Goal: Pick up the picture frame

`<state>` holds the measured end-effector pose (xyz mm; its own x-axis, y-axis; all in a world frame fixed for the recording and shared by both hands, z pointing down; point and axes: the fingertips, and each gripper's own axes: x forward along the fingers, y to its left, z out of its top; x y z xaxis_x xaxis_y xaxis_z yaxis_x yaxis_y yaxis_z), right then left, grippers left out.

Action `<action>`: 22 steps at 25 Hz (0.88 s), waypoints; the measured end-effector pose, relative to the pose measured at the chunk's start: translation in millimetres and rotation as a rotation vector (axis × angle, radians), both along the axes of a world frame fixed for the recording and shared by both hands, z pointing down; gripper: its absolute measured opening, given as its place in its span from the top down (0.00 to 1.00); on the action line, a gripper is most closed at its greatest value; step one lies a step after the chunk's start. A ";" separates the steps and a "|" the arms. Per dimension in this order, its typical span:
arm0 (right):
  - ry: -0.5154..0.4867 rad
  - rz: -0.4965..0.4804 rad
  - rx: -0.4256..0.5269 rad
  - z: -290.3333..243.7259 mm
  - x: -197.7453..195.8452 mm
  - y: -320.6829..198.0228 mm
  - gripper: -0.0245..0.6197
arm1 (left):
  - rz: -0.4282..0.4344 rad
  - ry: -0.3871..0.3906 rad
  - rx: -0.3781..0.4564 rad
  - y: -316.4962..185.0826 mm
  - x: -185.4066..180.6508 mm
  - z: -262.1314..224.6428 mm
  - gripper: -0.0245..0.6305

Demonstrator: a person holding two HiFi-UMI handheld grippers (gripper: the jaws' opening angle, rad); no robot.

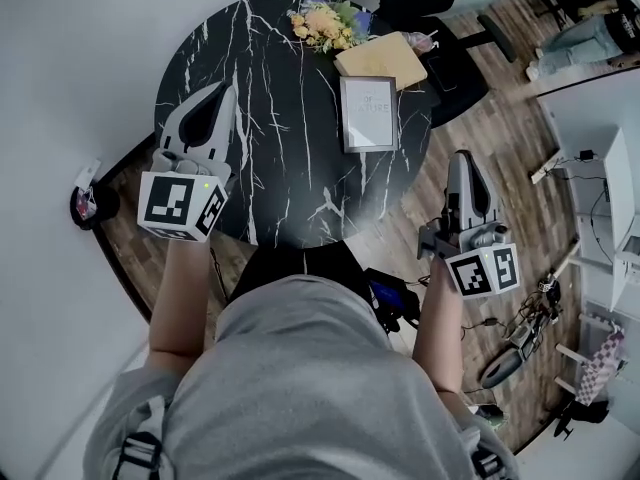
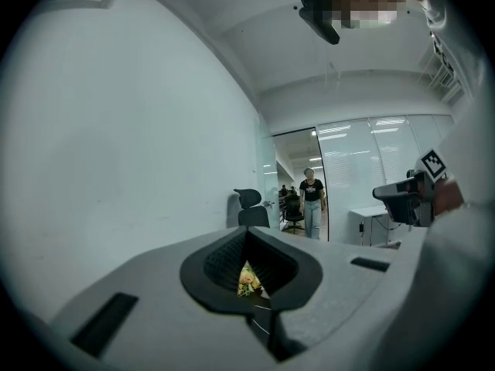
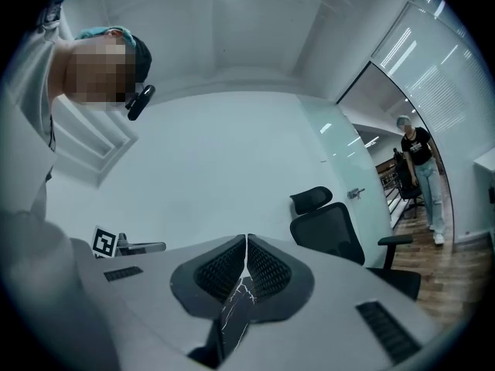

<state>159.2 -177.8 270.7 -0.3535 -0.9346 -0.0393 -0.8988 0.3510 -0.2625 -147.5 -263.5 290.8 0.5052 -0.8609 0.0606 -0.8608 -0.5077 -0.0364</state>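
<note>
The picture frame (image 1: 369,114), a pale rectangle with a grey border and print inside, lies flat on the right part of the round black marble table (image 1: 280,168). My left gripper (image 1: 230,88) hovers over the table's left side, well left of the frame, its tips together and nothing between them. In the left gripper view its jaws (image 2: 247,232) meet at the tip, and the flowers show through the hollow behind it. My right gripper (image 1: 463,154) hangs off the table's right edge, below and right of the frame, shut and empty (image 3: 246,238).
A bunch of yellow flowers (image 1: 325,23) and a tan pad (image 1: 381,58) lie at the table's far edge, just beyond the frame. A black office chair (image 3: 332,234) stands behind the table. A person (image 2: 312,203) stands in the far doorway. Cables and gear (image 1: 525,333) litter the wood floor at right.
</note>
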 end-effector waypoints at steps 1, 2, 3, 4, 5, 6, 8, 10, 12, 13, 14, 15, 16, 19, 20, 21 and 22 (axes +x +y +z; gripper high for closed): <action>-0.003 -0.009 0.000 -0.3 0.3 -2.9 0.92 | -0.004 -0.001 0.000 0.5 1.3 -1.3 0.96; -0.005 -0.019 0.001 -0.6 0.6 -6.4 0.92 | -0.009 -0.004 0.002 0.8 2.8 -2.8 0.96; -0.008 -0.030 0.002 -0.8 0.9 -10.5 0.92 | -0.014 -0.007 0.004 0.6 4.4 -4.5 0.96; -0.009 -0.042 0.003 -0.9 1.4 -14.7 0.92 | -0.020 -0.010 0.006 0.1 6.0 -6.0 0.96; -0.011 -0.055 0.003 -0.8 2.3 -18.7 0.92 | -0.027 -0.013 0.007 -0.1 7.8 -7.1 0.96; -0.012 -0.066 0.002 -0.8 3.6 -22.5 0.92 | -0.034 -0.015 0.007 -0.1 9.7 -8.0 0.96; -0.011 -0.089 0.005 -2.4 7.3 -30.7 0.92 | -0.049 -0.018 0.008 -0.4 13.3 -10.1 0.96; -0.011 -0.111 0.012 -5.2 11.1 -39.9 0.92 | -0.067 -0.020 0.012 -2.2 16.2 -12.1 0.96; -0.011 -0.130 0.016 -6.9 15.8 -47.2 0.92 | -0.085 -0.022 0.012 -4.2 20.2 -12.2 0.96; -0.012 -0.137 0.017 -7.0 18.9 -50.4 0.92 | -0.092 -0.024 0.010 -5.3 22.8 -12.0 0.96; -0.013 -0.145 0.016 -6.6 22.1 -53.7 0.92 | -0.099 -0.025 0.009 -6.6 25.2 -11.9 0.96; -0.015 -0.152 0.015 -5.9 25.2 -57.2 0.92 | -0.108 -0.025 0.008 -8.1 27.1 -12.1 0.96; -0.016 -0.161 0.012 -4.8 28.3 -60.7 0.92 | -0.117 -0.025 0.009 -9.7 28.6 -12.4 0.96; -0.016 -0.185 0.002 -0.7 37.8 -69.4 0.92 | -0.147 -0.026 0.011 -13.3 33.1 -13.7 0.96; -0.016 -0.193 -0.001 0.8 40.9 -72.1 0.92 | -0.156 -0.027 0.012 -14.1 34.9 -14.1 0.96; -0.016 -0.199 -0.003 2.5 43.6 -74.8 0.92 | -0.163 -0.028 0.014 -14.8 36.9 -14.1 0.96; -0.016 -0.206 -0.005 4.3 45.9 -77.4 0.92 | -0.169 -0.030 0.015 -15.1 39.1 -13.7 0.96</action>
